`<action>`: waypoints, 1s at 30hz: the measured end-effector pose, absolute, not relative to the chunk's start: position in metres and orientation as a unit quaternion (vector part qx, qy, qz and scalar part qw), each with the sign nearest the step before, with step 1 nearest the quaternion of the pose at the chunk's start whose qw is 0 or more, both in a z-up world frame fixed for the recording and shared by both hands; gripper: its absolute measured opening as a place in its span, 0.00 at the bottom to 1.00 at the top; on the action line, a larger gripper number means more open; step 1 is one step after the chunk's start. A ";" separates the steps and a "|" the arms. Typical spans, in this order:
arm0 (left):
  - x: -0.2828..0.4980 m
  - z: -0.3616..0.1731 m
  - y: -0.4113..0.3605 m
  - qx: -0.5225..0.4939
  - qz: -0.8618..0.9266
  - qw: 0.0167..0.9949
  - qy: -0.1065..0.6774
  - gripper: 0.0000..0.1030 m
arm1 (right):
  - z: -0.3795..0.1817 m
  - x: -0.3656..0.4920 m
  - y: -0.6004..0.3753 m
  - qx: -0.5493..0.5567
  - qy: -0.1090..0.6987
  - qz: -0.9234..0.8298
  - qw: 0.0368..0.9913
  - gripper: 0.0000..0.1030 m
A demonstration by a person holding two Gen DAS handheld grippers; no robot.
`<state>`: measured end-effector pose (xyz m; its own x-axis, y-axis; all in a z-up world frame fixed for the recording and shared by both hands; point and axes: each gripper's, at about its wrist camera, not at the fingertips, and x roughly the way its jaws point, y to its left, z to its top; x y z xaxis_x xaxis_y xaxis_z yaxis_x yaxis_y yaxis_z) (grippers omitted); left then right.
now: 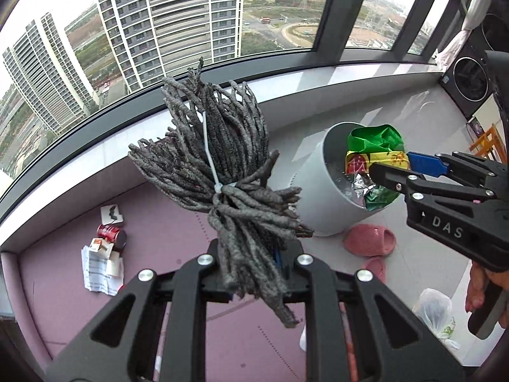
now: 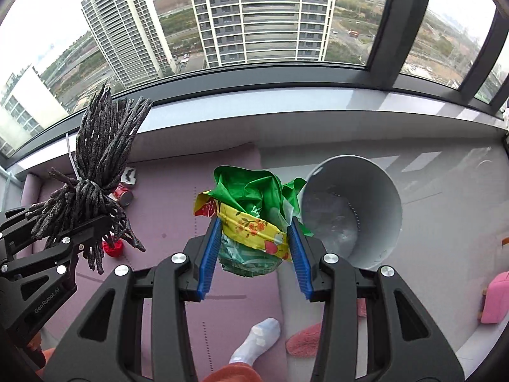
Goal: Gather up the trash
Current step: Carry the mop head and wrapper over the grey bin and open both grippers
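**Both jaws loaded above the purple mat**

My left gripper point(image 1: 254, 259) is clenched on a grey mop head point(image 1: 219, 165). Its pads are hidden under the cords, so I see only the black finger frames on either side. The bundle's long axis runs away from me towards the window: a short tuft hangs back past my jaws, a white zip tie point(image 1: 211, 159) cinches it at the waist just beyond them, and the longer cords fan out on the far side of that.

Below, near the mat's point(image 1: 159, 222) left edge, lies a red can point(image 1: 109, 232) beside some papers point(image 1: 98, 267); their print is too small to read.

My right gripper point(image 2: 254, 254) grasps a crumpled wrapper bundle point(image 2: 251, 219), green with a yellow flowered band. The blue pads point(image 2: 208, 258) press its two sides, the band lying crosswise between them and the green crumple rising beyond the fingertips. What sits inside the bundle I cannot make out.

Just right of it stands a grey bin point(image 2: 378, 191), on the pale floor by the mat's right edge, mouth towards me, a clear liner inside. From my left camera the wrapper overlaps the bin's mouth. A pink slipper point(image 1: 369, 238) lies beside the bin, and a white-socked foot point(image 2: 257, 337) is cut off at the bottom.
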<state>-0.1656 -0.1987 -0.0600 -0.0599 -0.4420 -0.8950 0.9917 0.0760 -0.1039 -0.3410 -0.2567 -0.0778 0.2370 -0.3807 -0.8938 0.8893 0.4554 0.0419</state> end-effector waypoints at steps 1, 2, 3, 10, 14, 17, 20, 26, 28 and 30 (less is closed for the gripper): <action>-0.189 -0.067 -0.211 0.329 -0.605 0.593 0.418 0.18 | -0.080 -0.361 -0.268 0.291 0.438 -0.445 0.725 0.39; -0.203 -0.072 -0.220 0.330 -0.613 0.586 0.415 0.18 | -0.084 -0.378 -0.278 0.292 0.436 -0.455 0.719 0.39; -0.219 -0.077 -0.232 0.333 -0.620 0.579 0.412 0.18 | -0.088 -0.392 -0.287 0.296 0.435 -0.462 0.714 0.40; -0.284 -0.097 -0.278 0.361 -0.660 0.532 0.388 0.18 | -0.111 -0.453 -0.335 0.312 0.399 -0.507 0.698 0.48; -0.313 -0.101 -0.294 0.378 -0.672 0.517 0.373 0.18 | -0.120 -0.475 -0.352 0.329 0.387 -0.507 0.696 0.51; -0.322 -0.102 -0.302 0.386 -0.671 0.514 0.369 0.18 | -0.124 -0.486 -0.354 0.334 0.390 -0.499 0.698 0.56; -0.325 -0.107 -0.304 0.394 -0.667 0.513 0.369 0.18 | -0.120 -0.501 -0.354 0.340 0.386 -0.497 0.699 0.59; -0.334 -0.112 -0.304 0.405 -0.671 0.506 0.361 0.21 | -0.114 -0.507 -0.357 0.343 0.383 -0.504 0.694 0.61; -0.341 -0.116 -0.310 0.410 -0.676 0.493 0.363 0.35 | -0.112 -0.508 -0.359 0.339 0.386 -0.506 0.692 0.61; -0.343 -0.114 -0.312 0.404 -0.683 0.493 0.358 0.76 | -0.111 -0.510 -0.356 0.337 0.390 -0.507 0.691 0.61</action>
<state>-0.3426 -0.3118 -0.1141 -0.1888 -0.3837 -0.9039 0.9617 -0.2586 -0.0911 -0.5100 -0.3561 -0.1108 0.1811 -0.4376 -0.8808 0.9636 0.2578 0.0700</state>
